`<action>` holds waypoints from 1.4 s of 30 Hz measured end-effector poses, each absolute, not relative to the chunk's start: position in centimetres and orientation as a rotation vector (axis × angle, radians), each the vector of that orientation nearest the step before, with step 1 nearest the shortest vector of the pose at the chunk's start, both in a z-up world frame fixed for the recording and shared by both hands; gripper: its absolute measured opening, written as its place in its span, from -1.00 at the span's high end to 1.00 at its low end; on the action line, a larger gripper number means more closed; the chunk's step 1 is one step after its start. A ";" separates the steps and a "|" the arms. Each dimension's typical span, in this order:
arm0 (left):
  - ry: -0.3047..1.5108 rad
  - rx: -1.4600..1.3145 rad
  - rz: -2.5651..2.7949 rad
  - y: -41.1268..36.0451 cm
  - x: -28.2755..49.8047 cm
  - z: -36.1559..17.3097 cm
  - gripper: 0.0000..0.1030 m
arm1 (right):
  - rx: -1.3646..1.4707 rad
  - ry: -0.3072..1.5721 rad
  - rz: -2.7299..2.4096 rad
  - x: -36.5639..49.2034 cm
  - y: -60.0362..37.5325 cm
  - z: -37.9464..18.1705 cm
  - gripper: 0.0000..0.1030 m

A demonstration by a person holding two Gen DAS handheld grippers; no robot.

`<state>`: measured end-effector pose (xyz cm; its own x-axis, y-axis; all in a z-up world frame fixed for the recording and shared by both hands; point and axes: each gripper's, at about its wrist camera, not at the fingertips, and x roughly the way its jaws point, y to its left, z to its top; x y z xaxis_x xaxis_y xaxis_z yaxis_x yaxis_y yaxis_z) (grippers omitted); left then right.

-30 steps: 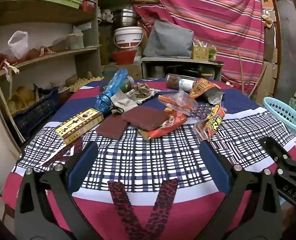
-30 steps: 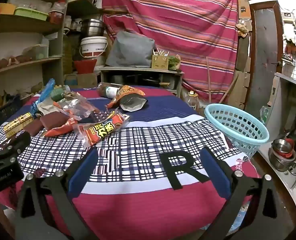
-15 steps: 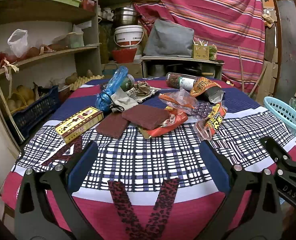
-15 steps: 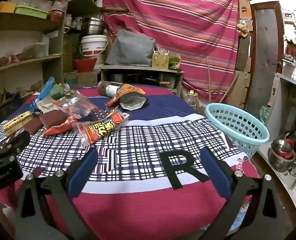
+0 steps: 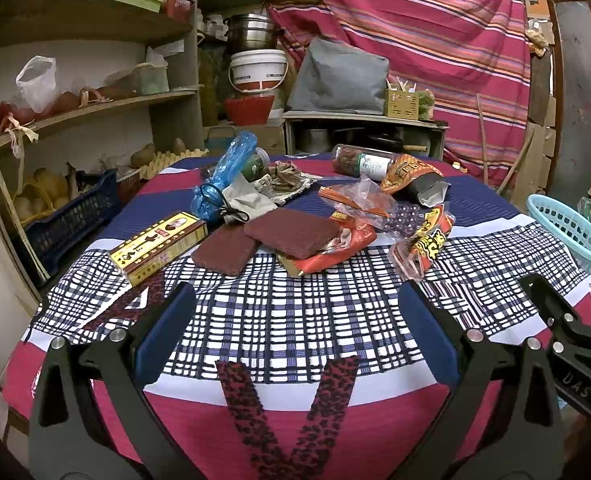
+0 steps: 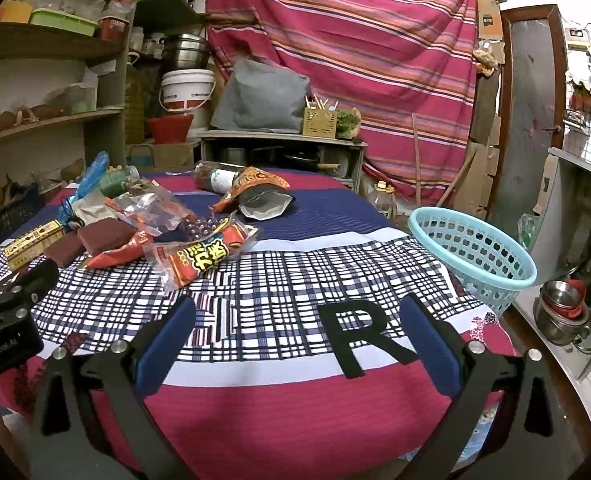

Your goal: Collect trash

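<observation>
1. Your left tool (image 5: 295, 332) hangs over the near edge of the worktop (image 5: 295, 320) with its blue-padded jaws spread wide and nothing between them.
2. Your right tool (image 6: 295, 332) is spread just as wide and also empty, poised above the black "R" mark (image 6: 365, 336) on the cloth.
3. The trash lies in a loose heap toward the far left part of the worktop, well apart from both tools.
4. Nearest your left tool is a yellow and red carton (image 5: 159, 246), lying flat at the left of the heap.
5. Just right of it, two dark red scouring pads (image 5: 291, 232) overlap; the thicker one rests on a red snack wrapper (image 5: 335, 252).
6. A red and yellow snack bag (image 6: 199, 256) lies at the near right edge of the heap; it is the piece closest to your right tool.
7. Behind it sits a crumpled clear wrapper (image 5: 359, 200) and an opened orange pouch (image 6: 255, 192) with its silver lining showing.
8. A plastic bottle (image 5: 361, 160) lies on its side at the far end, touching the pouch.
9. A blue plastic bag (image 5: 223, 176) leans at the far left of the heap beside a green-topped container (image 5: 255, 164).
10. The light blue basket (image 6: 471, 256) sits at the right edge of the worktop, and no trash shows inside it.
</observation>
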<state>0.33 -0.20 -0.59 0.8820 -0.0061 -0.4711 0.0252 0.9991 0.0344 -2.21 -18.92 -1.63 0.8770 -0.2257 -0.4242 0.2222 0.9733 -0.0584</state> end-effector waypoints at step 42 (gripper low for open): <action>0.490 0.044 -0.016 0.3 0.4 -0.9 -0.90 | -0.007 0.446 -0.233 -2.3 -19.0 -1.6 -0.93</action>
<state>0.39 0.32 -0.85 0.8822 -0.0050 -0.4708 0.0260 0.9989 0.0380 -2.30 -18.99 -1.58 0.8763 -0.2245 -0.4263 0.2213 0.9735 -0.0576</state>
